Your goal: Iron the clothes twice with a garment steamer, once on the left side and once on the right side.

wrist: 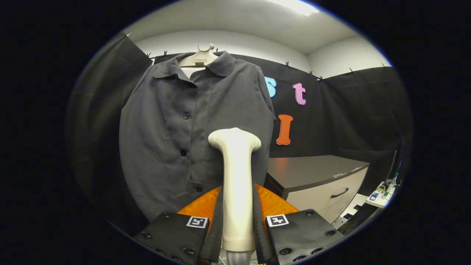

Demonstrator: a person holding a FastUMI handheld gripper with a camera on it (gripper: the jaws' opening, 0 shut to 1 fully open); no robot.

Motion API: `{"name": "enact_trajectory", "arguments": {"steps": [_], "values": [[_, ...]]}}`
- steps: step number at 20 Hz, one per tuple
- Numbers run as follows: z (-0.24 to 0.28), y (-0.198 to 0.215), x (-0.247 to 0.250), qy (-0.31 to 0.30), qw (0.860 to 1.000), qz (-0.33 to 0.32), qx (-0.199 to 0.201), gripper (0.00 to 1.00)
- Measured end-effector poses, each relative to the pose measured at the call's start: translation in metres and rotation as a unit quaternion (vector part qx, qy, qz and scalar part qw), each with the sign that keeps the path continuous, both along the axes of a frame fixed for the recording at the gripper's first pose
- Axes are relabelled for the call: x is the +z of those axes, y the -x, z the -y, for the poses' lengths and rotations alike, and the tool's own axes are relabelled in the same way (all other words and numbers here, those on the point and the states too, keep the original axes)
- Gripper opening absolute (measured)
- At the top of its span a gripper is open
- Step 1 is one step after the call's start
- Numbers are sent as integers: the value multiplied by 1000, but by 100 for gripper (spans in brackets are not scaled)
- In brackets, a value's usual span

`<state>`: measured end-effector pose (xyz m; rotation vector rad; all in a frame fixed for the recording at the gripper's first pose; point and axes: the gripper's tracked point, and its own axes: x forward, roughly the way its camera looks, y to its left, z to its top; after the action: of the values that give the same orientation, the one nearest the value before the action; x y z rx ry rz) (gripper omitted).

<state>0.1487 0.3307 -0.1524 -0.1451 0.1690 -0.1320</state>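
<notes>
A dark grey buttoned shirt [176, 132] hangs on a pale hanger [201, 56] in front of the black cloth wall. My gripper [237, 215] is shut on the cream handle of the garment steamer [236, 176], both fingers pressing its sides. The steamer stands upright between the fingers, and its wide head [234, 139] rests against or very near the shirt's right front panel, to the right of the button line and about mid-height. Whether the head touches the cloth I cannot tell.
A low cabinet [323, 184] with a dark top and a pale drawer front stands to the right of the shirt. Small items lie on a white surface [382, 195] further right. An orange surface [272, 204] shows just behind the fingers.
</notes>
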Motion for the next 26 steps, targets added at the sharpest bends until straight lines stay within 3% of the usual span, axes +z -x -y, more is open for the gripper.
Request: {"name": "enact_trajectory", "arguments": {"steps": [19,26], "values": [[16,44,-118,-3,993,-119,-7,44],[11,51,-124,-6,992,-127,-2,44]]}}
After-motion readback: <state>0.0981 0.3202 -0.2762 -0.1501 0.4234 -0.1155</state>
